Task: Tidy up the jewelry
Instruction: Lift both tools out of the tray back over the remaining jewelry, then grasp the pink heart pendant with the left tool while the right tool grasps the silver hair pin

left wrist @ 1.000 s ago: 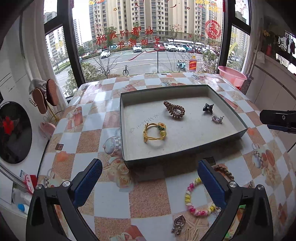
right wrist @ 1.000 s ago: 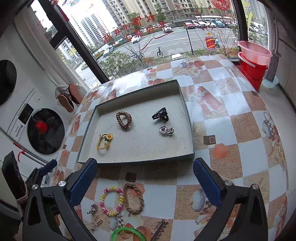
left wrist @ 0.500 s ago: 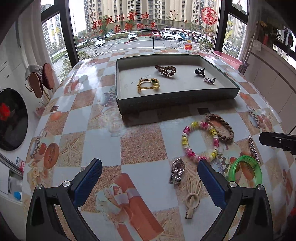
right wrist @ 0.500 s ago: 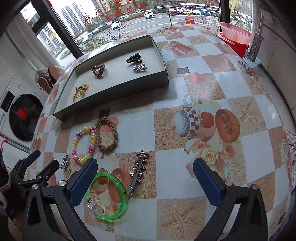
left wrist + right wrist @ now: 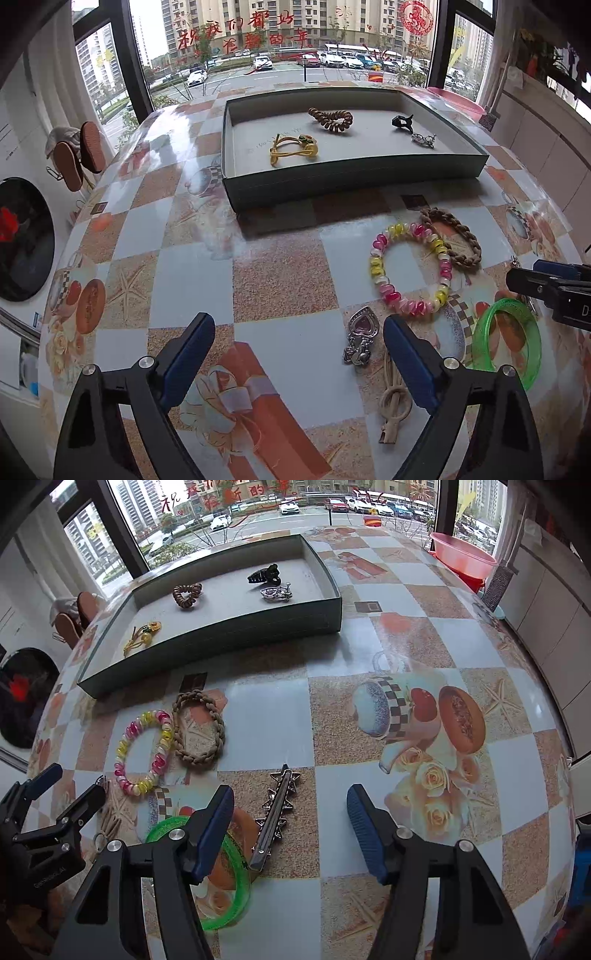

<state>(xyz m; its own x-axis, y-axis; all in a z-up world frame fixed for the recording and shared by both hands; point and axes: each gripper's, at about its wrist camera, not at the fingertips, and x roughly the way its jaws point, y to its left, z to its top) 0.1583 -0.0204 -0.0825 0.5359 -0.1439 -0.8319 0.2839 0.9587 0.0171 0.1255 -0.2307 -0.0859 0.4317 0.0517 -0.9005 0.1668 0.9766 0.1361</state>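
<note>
A grey tray (image 5: pixel 354 177) (image 5: pixel 229 638) holds a yellow band (image 5: pixel 293 150), a brown spiral tie (image 5: pixel 331 119), a black claw clip (image 5: pixel 402 122) and a silver clip (image 5: pixel 423 139). On the table lie a pink-yellow bead bracelet (image 5: pixel 410 269) (image 5: pixel 144 751), a brown braided band (image 5: pixel 452 236) (image 5: pixel 199 731), a heart pendant (image 5: pixel 362 334), a beige clip (image 5: pixel 393 404), a green bangle (image 5: pixel 506 339) (image 5: pixel 225 878) and a star-studded barrette (image 5: pixel 275 812). My left gripper (image 5: pixel 299 354) is open and empty, left of the pendant. My right gripper (image 5: pixel 291 830) is open around the barrette's near end.
The table has a patterned checkered cloth (image 5: pixel 424 720). A pink basin (image 5: pixel 463 555) stands past the far right edge. Slippers (image 5: pixel 77 155) hang at the left above a round washer door (image 5: pixel 22 240). Windows run behind the tray.
Both grippers have pulled back from the tray and dropped toward the loose jewellery near the table's front. Both stay open and empty.
</note>
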